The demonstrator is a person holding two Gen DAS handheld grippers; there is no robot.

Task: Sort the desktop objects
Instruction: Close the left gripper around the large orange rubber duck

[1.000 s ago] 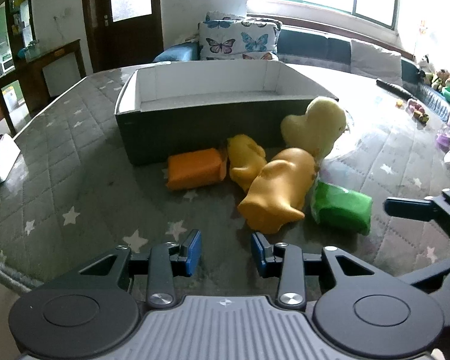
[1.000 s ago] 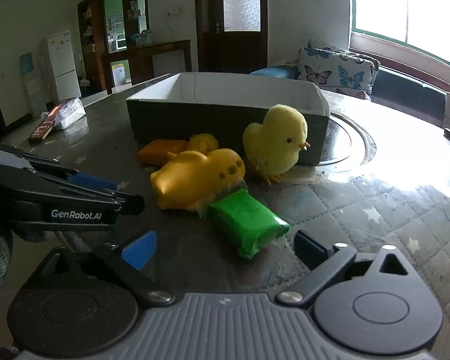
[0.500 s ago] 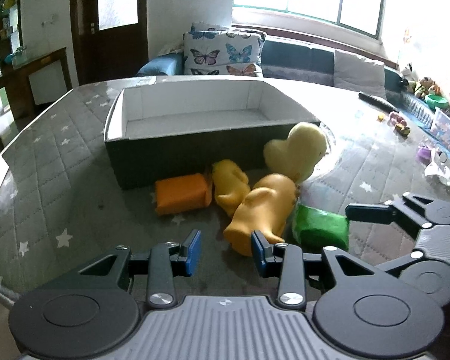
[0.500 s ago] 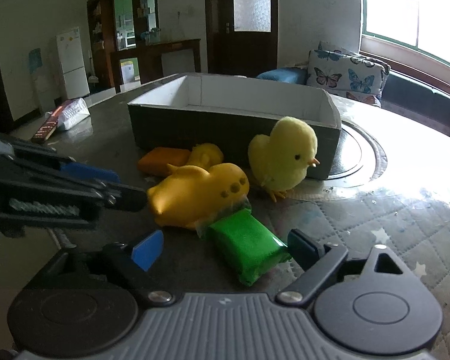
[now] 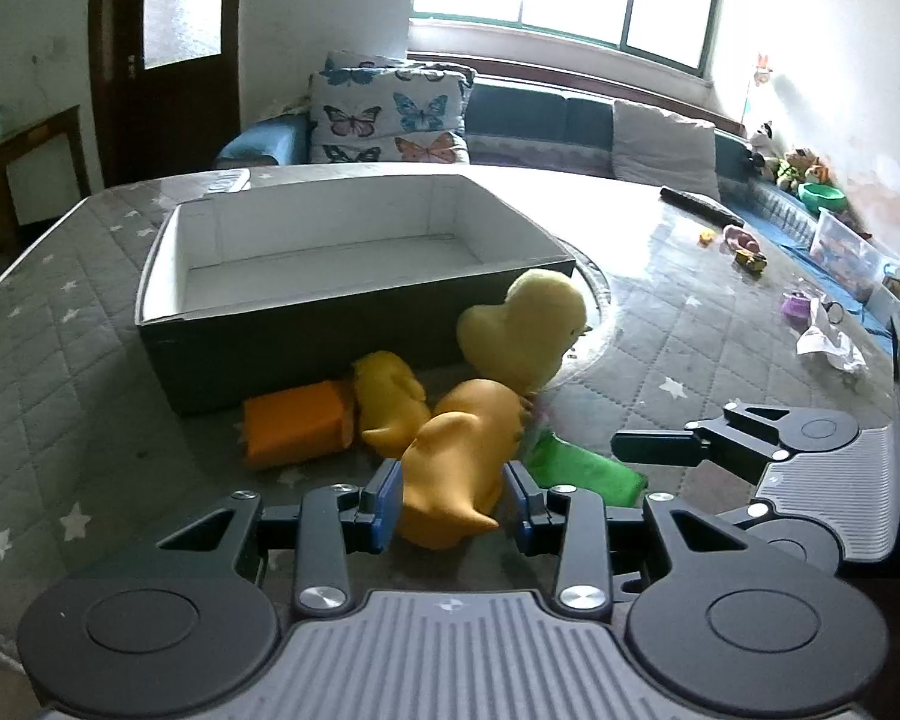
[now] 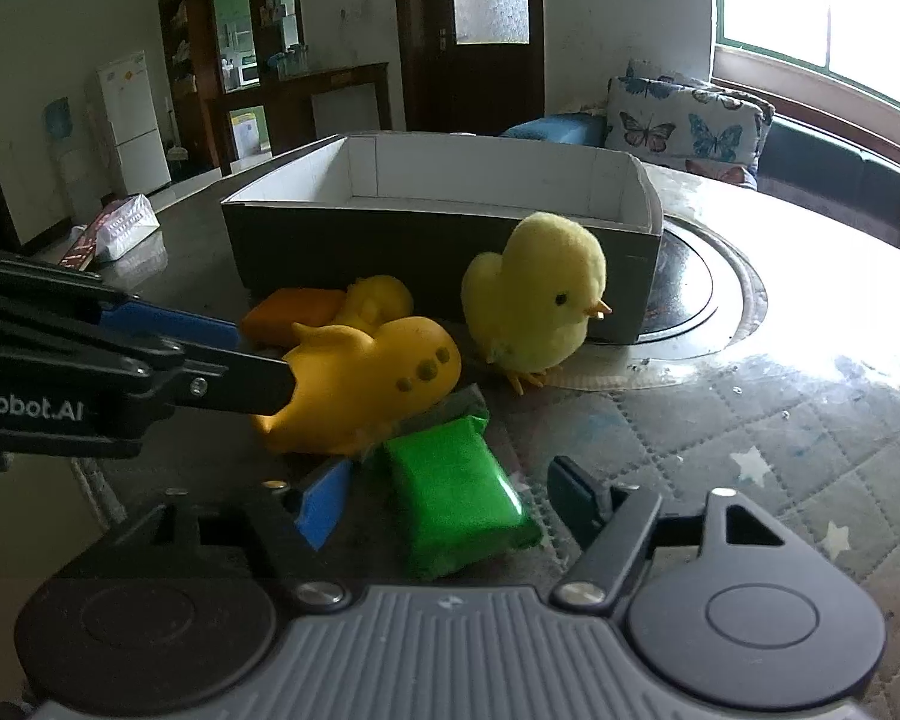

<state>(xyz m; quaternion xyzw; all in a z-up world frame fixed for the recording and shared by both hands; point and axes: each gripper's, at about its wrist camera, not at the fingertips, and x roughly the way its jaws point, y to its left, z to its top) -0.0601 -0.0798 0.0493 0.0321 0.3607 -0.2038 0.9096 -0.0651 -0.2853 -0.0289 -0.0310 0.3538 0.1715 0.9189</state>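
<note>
Two toy ducks (image 5: 456, 468), chick (image 5: 525, 327), blocking green packet (image 6: 456, 507)

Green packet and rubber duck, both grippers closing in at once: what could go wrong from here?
1. The rubber duck overlaps the green packet's far end, so lifting either may drag the other.
2. The right gripper, whose jaws have just been closing, straddles the packet close to the left gripper around the duck's tail; their fingers may collide.
3. The duck could nudge the plush chick or the small duck behind it.
</note>
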